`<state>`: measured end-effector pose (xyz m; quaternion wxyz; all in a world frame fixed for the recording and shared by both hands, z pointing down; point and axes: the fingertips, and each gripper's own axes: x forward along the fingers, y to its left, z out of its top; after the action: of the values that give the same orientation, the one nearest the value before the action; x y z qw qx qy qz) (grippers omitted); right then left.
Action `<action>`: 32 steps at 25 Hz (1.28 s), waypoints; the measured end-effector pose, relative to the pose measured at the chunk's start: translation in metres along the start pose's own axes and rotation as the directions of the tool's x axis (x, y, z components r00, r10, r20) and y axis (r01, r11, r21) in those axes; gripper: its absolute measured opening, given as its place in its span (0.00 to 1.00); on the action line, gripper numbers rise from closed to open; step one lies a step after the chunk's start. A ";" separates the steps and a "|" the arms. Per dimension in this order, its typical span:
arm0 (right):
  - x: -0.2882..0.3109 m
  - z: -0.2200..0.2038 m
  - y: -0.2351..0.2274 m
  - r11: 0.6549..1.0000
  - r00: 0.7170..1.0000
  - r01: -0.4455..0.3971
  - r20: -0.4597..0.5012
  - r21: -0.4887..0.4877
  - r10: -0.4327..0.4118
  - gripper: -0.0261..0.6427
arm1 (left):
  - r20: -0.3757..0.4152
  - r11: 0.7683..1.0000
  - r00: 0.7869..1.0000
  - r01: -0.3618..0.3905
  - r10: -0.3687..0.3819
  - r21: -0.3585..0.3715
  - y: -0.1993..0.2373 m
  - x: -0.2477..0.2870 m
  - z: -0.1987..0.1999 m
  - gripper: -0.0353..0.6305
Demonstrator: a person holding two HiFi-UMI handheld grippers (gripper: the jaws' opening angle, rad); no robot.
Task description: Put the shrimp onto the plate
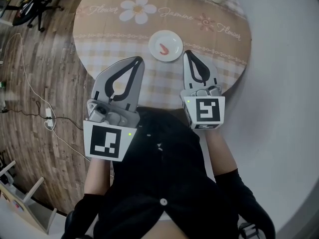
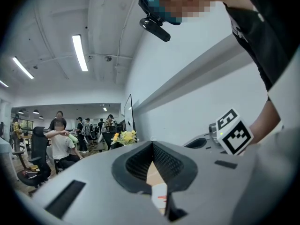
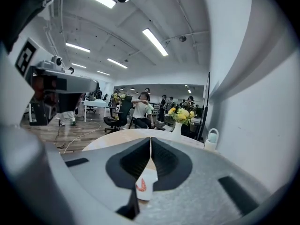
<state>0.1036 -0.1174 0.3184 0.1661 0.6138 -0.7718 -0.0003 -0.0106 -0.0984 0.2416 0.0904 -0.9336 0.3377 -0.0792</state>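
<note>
The shrimp (image 1: 163, 48) lies on the plate (image 1: 173, 39), mid-table (image 1: 114, 39); it looks small, light, soft and probably slippery, best pinched gently across its curved middle; left gripper (image 1: 138, 60) and right gripper (image 1: 188, 54) hover just short of the plate, both with their 2 jaws pressed together, empty.

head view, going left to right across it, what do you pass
white plug on the floor -> left gripper -> plate with the shrimp on it -> right gripper
</note>
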 end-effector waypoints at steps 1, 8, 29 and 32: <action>-0.003 0.006 -0.001 1.000 1.000 0.004 0.014 -0.003 -0.004 0.05 | 0.002 1.000 1.000 0.006 -0.006 0.004 -0.001 0.001 0.001 0.06; -0.025 0.036 -0.006 1.000 0.995 0.029 0.091 -0.005 -0.029 0.05 | 0.022 1.000 0.999 0.027 -0.028 0.008 -0.003 0.005 0.012 0.06; -0.056 0.057 0.004 0.998 0.988 0.051 0.148 -0.031 -0.046 0.04 | 0.046 0.996 0.996 0.078 -0.079 0.038 -0.019 0.003 0.025 0.06; -0.057 0.057 0.004 0.998 0.988 0.052 0.149 -0.034 -0.046 0.04 | 0.043 0.996 0.996 0.076 -0.078 0.042 -0.019 0.002 0.024 0.06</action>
<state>0.0963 -0.0742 0.2509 0.1199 0.6275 -0.7666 -0.0642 0.0077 -0.0831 0.2222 0.1137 -0.9454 0.2978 -0.0685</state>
